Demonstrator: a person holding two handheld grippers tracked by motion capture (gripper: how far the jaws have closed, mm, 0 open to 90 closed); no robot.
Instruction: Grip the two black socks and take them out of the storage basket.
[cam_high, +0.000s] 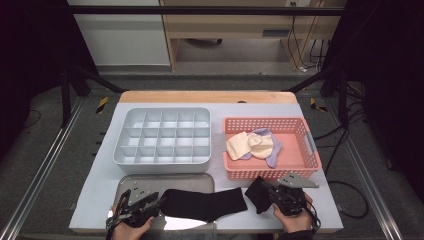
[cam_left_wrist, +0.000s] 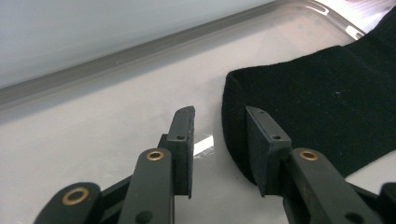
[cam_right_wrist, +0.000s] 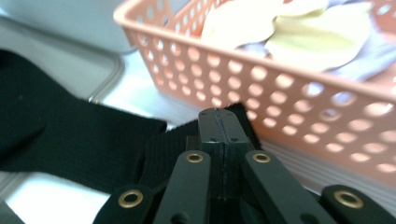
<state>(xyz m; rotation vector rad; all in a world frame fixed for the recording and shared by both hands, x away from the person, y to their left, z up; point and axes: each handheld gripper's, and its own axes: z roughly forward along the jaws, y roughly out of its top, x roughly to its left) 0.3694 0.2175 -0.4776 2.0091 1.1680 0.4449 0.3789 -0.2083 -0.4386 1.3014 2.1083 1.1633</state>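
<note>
A black sock (cam_high: 202, 204) lies across the front of a shallow metal tray (cam_high: 165, 181) and off its right edge. My left gripper (cam_high: 159, 202) sits low at the sock's left end. In the left gripper view its jaws (cam_left_wrist: 219, 112) stand open, the right one over the rounded edge of the sock (cam_left_wrist: 317, 107), the left one over bare tray (cam_left_wrist: 116, 93). My right gripper (cam_high: 267, 192) is at the sock's right end. In the right gripper view its jaws (cam_right_wrist: 218, 112) are pressed together on the ribbed cuff of the sock (cam_right_wrist: 159, 144), which is raised off the table.
A pink perforated basket (cam_high: 270, 172) stands just behind my right gripper, holding cream and lilac socks (cam_high: 252, 145). In the right gripper view its wall (cam_right_wrist: 289, 93) is close ahead. A grey divided organiser (cam_high: 162, 135) stands behind the tray. The table's front edge is near both hands.
</note>
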